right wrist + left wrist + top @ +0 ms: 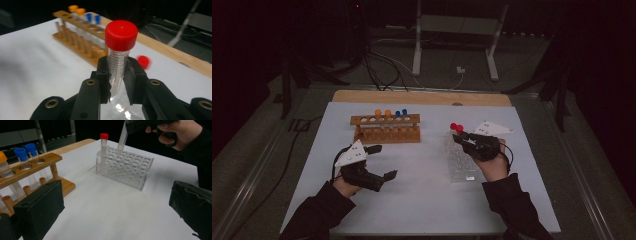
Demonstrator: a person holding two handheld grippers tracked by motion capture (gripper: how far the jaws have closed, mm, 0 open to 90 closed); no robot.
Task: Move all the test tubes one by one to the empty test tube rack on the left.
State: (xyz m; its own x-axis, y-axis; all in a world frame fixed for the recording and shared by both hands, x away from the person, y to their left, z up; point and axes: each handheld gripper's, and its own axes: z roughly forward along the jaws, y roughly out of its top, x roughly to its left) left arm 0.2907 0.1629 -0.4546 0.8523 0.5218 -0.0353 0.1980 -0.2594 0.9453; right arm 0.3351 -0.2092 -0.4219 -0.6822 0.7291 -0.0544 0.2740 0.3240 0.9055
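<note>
My right gripper [117, 82] is shut on a clear graduated tube with a red cap [120, 50], held upright. From the left gripper view, that tube's pointed tip [121, 141] hangs just above the holes of a clear plastic rack [140, 173], under the right gripper [140, 125]. A second red-capped tube [104, 145] stands in the rack's far corner. My left gripper [383, 161] rests open on the white table, its jaws wide apart with nothing between them [115, 207].
A wooden rack [385, 134] at the table's back left holds two orange-capped tubes [382, 113] and two blue-capped tubes [401, 113]. The white tabletop [422, 190] ends at a wooden strip [422, 97] at the back. Cables and a metal stand lie on the floor beyond.
</note>
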